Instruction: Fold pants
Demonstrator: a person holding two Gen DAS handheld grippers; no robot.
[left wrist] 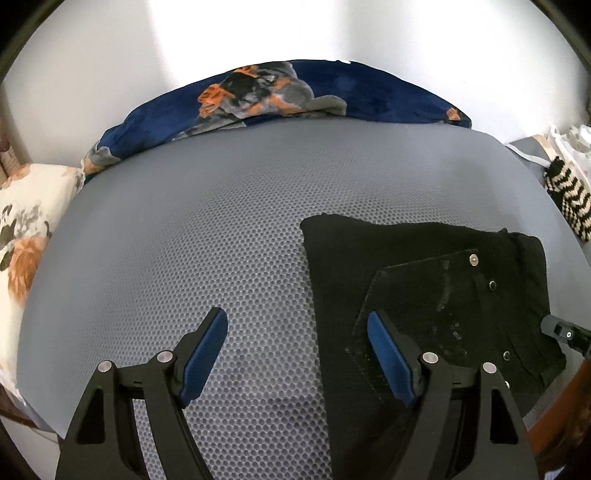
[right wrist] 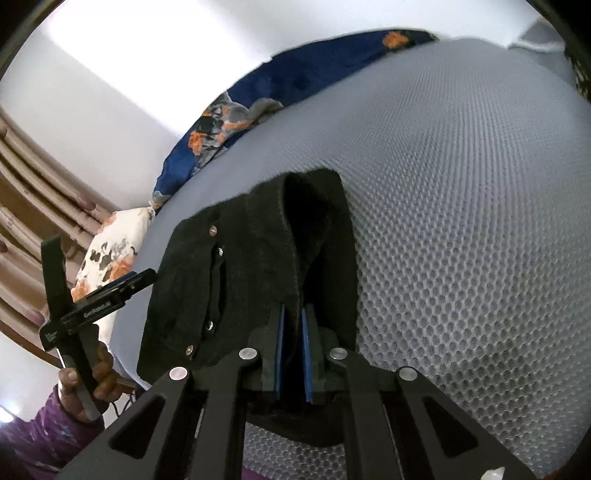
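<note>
Black pants (left wrist: 424, 280) folded into compact stack on grey mesh bed (left wrist: 221, 221), near its front edge, well short of blue floral blanket (left wrist: 332, 96) along far side. Right gripper (right wrist: 293, 321) – fingers clamped narrow on pants' edge, fabric pinched between blue pads. Left gripper (left wrist: 297, 354) – fingers wide, nothing held; one finger above bare bed just beside pants, other above pants' pocket. Floral pillow (left wrist: 26, 221) at bed's end.

bright daylight blows out the wall (left wrist: 240, 33); strong fisheye bending, dark corners, right-wrist view slightly blurred.
</note>
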